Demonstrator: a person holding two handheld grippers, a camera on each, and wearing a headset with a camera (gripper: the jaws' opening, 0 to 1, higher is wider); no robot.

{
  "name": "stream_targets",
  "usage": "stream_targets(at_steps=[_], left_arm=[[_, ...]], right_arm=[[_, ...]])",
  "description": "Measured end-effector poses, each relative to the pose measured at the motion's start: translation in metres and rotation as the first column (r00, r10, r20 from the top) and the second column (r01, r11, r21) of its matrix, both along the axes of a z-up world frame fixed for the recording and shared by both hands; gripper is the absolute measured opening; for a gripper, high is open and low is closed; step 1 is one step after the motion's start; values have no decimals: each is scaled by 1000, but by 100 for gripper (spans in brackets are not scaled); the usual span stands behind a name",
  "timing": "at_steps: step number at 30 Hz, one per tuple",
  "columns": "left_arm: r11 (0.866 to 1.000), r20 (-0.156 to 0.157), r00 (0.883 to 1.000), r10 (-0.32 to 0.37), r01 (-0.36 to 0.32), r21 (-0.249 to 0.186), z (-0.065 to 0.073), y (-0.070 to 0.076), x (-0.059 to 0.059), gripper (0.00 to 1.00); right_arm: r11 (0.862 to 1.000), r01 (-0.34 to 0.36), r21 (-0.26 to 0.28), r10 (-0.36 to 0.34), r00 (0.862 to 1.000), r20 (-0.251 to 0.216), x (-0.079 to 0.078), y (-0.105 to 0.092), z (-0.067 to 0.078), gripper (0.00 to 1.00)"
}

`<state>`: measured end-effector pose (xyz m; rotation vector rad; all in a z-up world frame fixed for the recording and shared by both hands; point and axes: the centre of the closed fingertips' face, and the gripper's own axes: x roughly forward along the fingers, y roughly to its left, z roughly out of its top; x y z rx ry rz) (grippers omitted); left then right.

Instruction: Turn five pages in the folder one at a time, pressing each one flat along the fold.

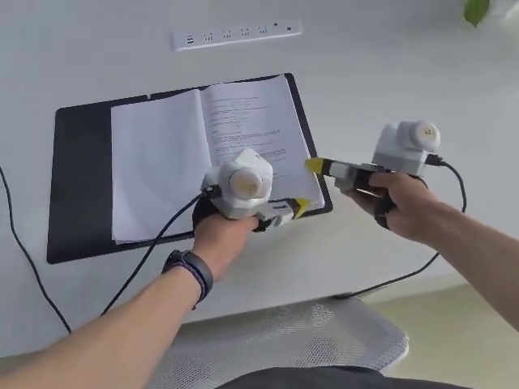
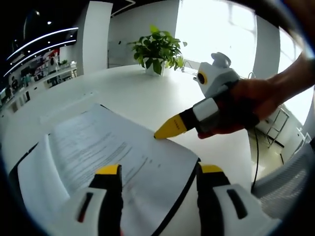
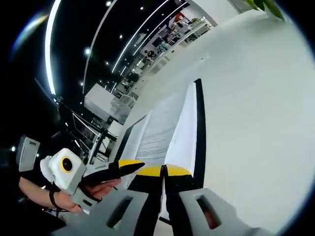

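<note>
head view — left gripper spread at the folder corner — right gripper closed at its edge.

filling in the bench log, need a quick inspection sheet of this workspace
surface: white table, the folder lying flat on it.
job's things: folder black, open; left page blank, right page printed.
clutter: power strip at the far side; potted plant.
grippers: left hand-held gripper open, jaws astride the folder's right edge; right hand-held gripper shut, tip at the right page's outer edge.
cables: black cable from the left hand-held gripper, another from the right, a third at the table's left.
surroundings: white mesh chair; bright window.
</note>
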<state>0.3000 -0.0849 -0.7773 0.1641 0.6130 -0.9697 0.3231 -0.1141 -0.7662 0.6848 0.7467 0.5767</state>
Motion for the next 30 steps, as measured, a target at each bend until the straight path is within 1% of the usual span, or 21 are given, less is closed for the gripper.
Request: stream_targets(at_steps=[4, 6, 9, 15, 21, 23, 24, 30], left_arm=[[1000, 10, 1000, 9, -9, -4, 6, 8, 1, 62], [1000, 13, 1000, 20, -20, -15, 11, 12, 3, 62], [999, 18, 999, 31, -30, -18, 14, 19, 5, 63], [998, 27, 998, 59, -58, -28, 23, 40, 9, 64], [994, 39, 994, 105, -103, -38, 32, 70, 13, 65], [993, 46, 993, 113, -111, -33, 34, 79, 13, 65], [993, 51, 992, 120, -118, -28, 35, 87, 13, 65], [987, 52, 986, 158, -157, -18, 37, 122, 14, 66]], right_arm=[[1000, 7, 3, -7, 1000, 3, 0, 4, 5, 0], [1000, 11, 9, -11, 1000, 7, 0, 5, 8, 0], [1000, 14, 18, -15, 1000, 17, 1, 9, 14, 0], [1000, 2, 20, -3, 999, 34, 2, 19, 25, 0], [999, -12, 32, 10, 999, 47, -1, 32, 35, 0], [999, -17, 32, 15, 999, 50, -1, 36, 38, 0], [999, -20, 35, 18, 998, 52, -2, 39, 39, 0], [998, -35, 45, 32, 998, 59, -4, 52, 46, 0]])
